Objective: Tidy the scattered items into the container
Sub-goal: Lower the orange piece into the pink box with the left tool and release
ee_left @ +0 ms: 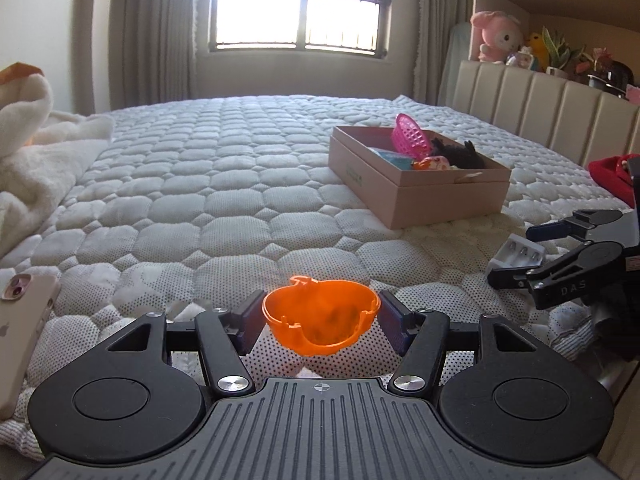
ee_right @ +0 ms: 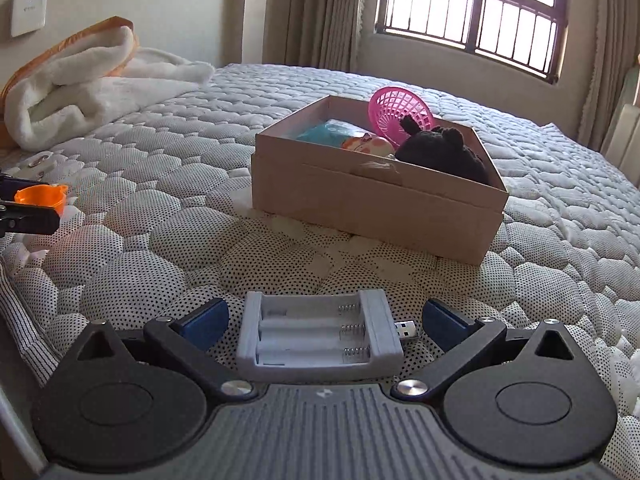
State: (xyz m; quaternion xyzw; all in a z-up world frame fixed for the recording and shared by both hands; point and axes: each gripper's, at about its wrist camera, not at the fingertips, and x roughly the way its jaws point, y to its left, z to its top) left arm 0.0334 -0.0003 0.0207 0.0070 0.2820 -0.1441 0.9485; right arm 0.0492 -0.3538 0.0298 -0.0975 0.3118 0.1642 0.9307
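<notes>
Between our left gripper's (ee_left: 320, 322) blue pads sits the orange apple-shaped cup (ee_left: 320, 320), and they pinch it by its two sides, rim up and hollow toward the camera; it looks raised just off the quilted bedspread (ee_left: 180, 208), though we cannot be certain of the gap. Our right gripper (ee_right: 324, 320) has its jaws spread, with a clear gap on either side of the white battery charger (ee_right: 320, 332), which lies flat on the quilt between them. Its long axis runs crosswise, from one pad toward the other, and its USB plug (ee_right: 406, 328) points at the right-hand pad, so closing would squeeze it end to end. We judge that pad would meet the plug first; turning the wrist to take the charger across its shorter width may be safer. Beyond both grippers stands the open cardboard box (ee_right: 376, 204), the container, already holding a pink plastic basket (ee_right: 400, 114), a black plush toy (ee_right: 444, 152) and a pale blue packet (ee_right: 332, 132). From the left gripper it lies ahead and to the right; from the right gripper it lies nearly straight ahead and nearer. We judge the held cup needs a rightward, forward carry over the near wall. Further left, a phone (ee_left: 24, 332) and a white fleece blanket (ee_right: 80, 88) rest on the bed.
</notes>
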